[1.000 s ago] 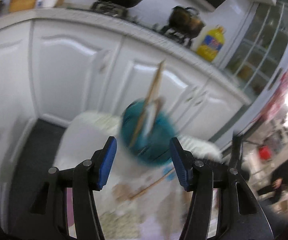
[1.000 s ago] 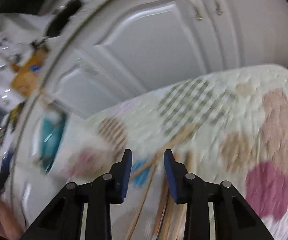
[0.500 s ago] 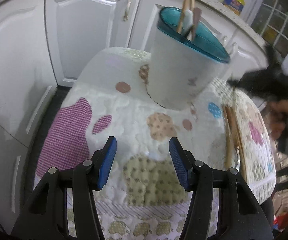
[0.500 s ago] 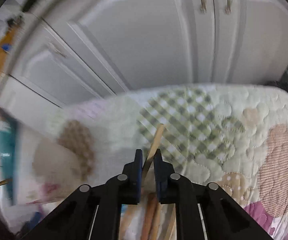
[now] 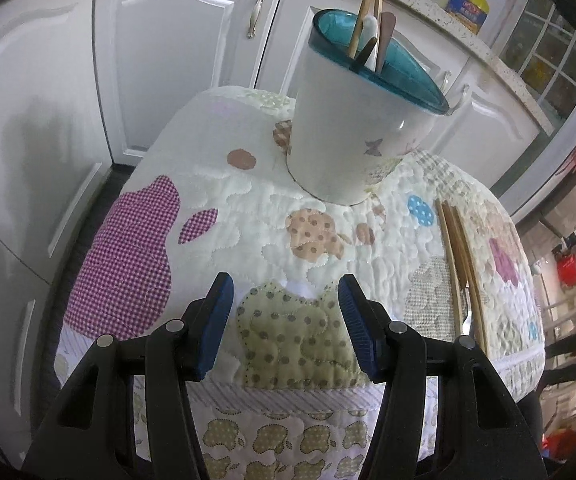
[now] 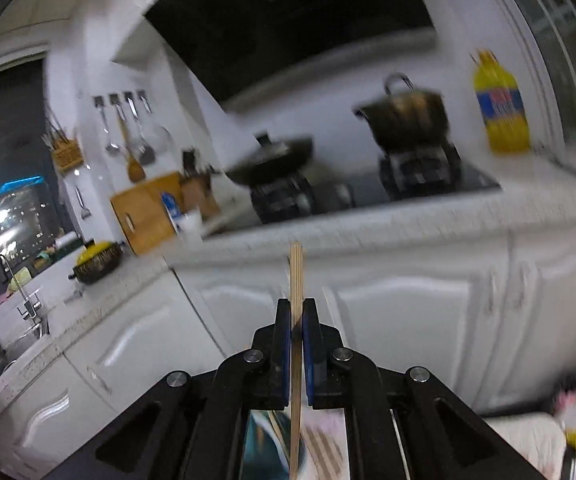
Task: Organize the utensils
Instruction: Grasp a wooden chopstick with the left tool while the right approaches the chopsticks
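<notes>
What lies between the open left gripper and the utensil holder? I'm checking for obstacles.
Only bare patchwork quilt between left gripper and utensil holder, per the left wrist view.

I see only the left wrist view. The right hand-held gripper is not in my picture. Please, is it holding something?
Observer: Yes. The right hand-held gripper is shut on one wooden chopstick, which stands upright between the pads.
Operator: In my view the holder has a teal rim and utensils inside. Is the chopstick already there?
Observer: No. The right view faces the stove and counter; the chopstick's top end is in the air in front of the cabinets.
Operator: Where is the holder from that side?
Observer: Only a teal bit shows at the bottom edge, below the gripper.
</notes>
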Motion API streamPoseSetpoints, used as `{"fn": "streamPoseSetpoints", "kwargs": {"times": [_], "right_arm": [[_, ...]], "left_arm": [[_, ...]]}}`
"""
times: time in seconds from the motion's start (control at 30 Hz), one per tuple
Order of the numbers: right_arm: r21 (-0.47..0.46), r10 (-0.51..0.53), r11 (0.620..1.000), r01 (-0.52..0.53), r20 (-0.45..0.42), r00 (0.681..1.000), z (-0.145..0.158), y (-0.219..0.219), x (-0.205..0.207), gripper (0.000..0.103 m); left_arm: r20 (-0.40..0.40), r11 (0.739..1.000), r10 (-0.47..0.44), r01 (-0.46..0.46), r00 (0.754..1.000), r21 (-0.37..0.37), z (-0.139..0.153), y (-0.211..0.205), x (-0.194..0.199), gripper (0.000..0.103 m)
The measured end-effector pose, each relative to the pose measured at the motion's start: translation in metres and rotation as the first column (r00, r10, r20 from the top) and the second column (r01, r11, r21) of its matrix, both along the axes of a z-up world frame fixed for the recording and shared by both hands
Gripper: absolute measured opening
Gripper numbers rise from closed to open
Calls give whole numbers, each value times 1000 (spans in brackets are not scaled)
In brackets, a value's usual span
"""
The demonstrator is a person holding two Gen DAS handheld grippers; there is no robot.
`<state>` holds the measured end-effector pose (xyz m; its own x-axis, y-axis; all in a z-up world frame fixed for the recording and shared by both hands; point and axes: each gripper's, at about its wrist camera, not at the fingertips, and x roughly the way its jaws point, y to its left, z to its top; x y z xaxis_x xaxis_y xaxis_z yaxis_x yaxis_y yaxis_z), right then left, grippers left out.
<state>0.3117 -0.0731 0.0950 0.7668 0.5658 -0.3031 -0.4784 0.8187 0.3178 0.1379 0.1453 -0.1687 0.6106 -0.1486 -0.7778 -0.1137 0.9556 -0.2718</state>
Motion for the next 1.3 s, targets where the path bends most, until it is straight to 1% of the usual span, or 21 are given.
{"fn": "streamPoseSetpoints", "kwargs": {"times": [0.07,0.1,0.2,0.3,0.37,0.47,0.5,0.53,0.57,0.6,0.63,0.67,0.8,0.87,0.93,1.0,1.07,1.1,1.2,1.27,1.3], "right_arm": [[-5,9,1000,-9,30,1000,0,23,5,5],[-1,21,1000,-21,29,999,-1,32,10,5],[-51,39,998,-37,50,998,-17,59,18,5],[-165,55,985,-43,71,996,-42,83,21,5],[-202,74,977,-63,46,996,-61,85,22,5],[-242,122,962,-127,-33,992,-88,83,21,5],[-250,125,959,-136,-57,990,-92,81,22,11],[-258,127,955,-147,-93,988,-97,78,22,23],[-260,125,954,-151,-114,986,-99,74,22,32],[-255,122,955,-150,-124,985,-98,68,19,48],[-246,107,960,-132,-112,988,-93,58,14,52],[-243,98,963,-120,-102,990,-89,50,9,55],[-239,46,969,-67,-92,995,-76,9,-12,55],[-245,-10,969,-15,-103,995,-78,-21,-23,55],[-266,-75,963,36,-138,988,-88,-46,-31,55],[-284,-149,955,89,-200,968,-107,-73,-39,55],[-302,-226,944,135,-294,929,-137,-99,-47,55],[-314,-263,937,152,-349,900,-159,-113,-55,55],[-346,-318,922,176,-415,853,-207,-137,-78,55],[-382,-355,906,184,-446,821,-241,-147,-93,55],[-392,-367,901,186,-460,808,-253,-149,-98,55]], "left_arm": [[-3,1000,-5,5,1000,-1,1,0,1,54],[-5,1000,-8,8,1000,-1,2,0,0,54],[-13,1000,-20,20,1000,-5,2,0,1,54],[-4,1000,-27,27,1000,8,5,-2,1,54],[-4,999,-36,36,999,12,5,-5,4,54],[-6,998,-54,54,999,13,5,-10,6,54],[-6,998,-59,59,998,12,5,-12,6,54],[-10,998,-65,65,998,11,5,-14,6,54],[-18,997,-74,74,997,12,4,-17,6,54],[-20,997,-78,79,997,15,5,-20,5,54],[-21,996,-88,88,996,17,5,-23,4,54],[-23,995,-98,98,995,20,6,-28,4,54],[-35,988,-150,151,988,19,8,-48,4,54],[-50,979,-200,201,978,16,9,-65,6,54],[-60,968,-249,251,967,19,10,-83,9,54],[-68,955,-294,295,954,17,12,-99,14,54],[-81,942,-333,335,940,21,14,-114,23,54],[-84,939,-341,344,936,19,14,-118,28,54],[-101,941,-338,339,936,2,14,-129,52,54],[-121,948,-315,319,941,10,10,-136,70,54],[-126,952,-302,306,945,19,8,-139,76,54]]}}
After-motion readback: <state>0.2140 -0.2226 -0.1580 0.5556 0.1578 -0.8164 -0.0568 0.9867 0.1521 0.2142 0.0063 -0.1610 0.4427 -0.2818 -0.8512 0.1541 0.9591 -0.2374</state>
